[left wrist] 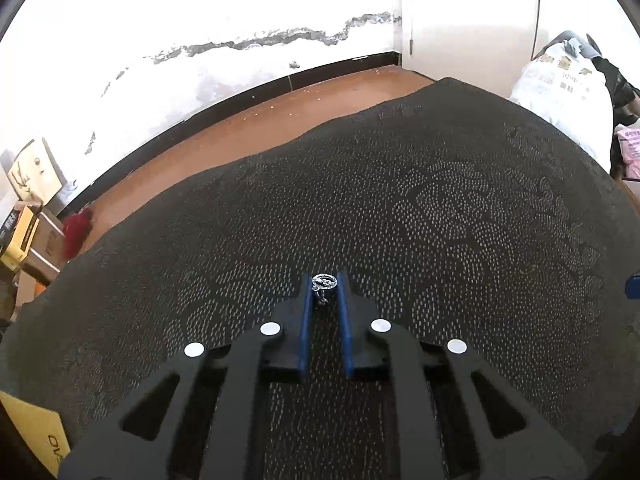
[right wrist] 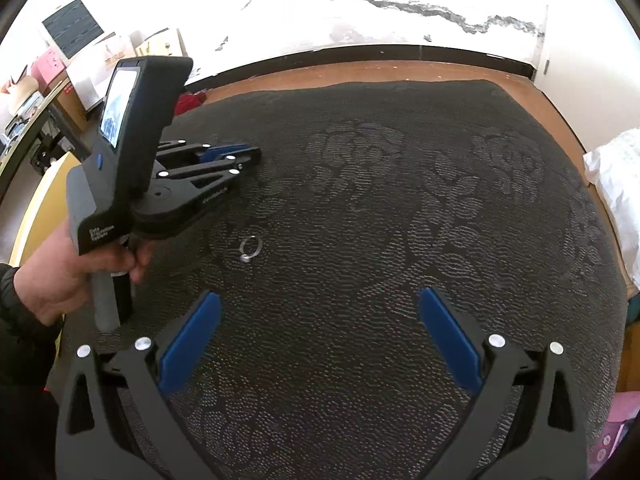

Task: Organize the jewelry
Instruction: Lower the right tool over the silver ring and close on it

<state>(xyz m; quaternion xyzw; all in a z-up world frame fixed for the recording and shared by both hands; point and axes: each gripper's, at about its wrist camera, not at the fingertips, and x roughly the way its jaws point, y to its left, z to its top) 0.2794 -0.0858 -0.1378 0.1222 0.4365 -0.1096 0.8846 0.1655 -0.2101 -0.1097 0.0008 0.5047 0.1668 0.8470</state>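
In the left wrist view my left gripper (left wrist: 325,282) is shut on a small silver ring-shaped jewel (left wrist: 324,281) with a dangling piece, held at the tips of its blue pads just above the dark patterned cloth (left wrist: 440,208). In the right wrist view that left gripper (right wrist: 250,152) shows at the left, held by a hand. A silver ring (right wrist: 250,249) lies flat on the cloth (right wrist: 400,200), ahead and left of my right gripper (right wrist: 320,300). The right gripper is wide open and empty, its blue pads (right wrist: 192,340) apart above the cloth.
The cloth-covered table ends at a brown floor strip (left wrist: 280,104) below a cracked white wall. Cardboard boxes (left wrist: 28,236) and a red item stand at the far left. A white printed sack (left wrist: 568,88) sits at the right edge. A yellow surface (right wrist: 36,208) lies to the left.
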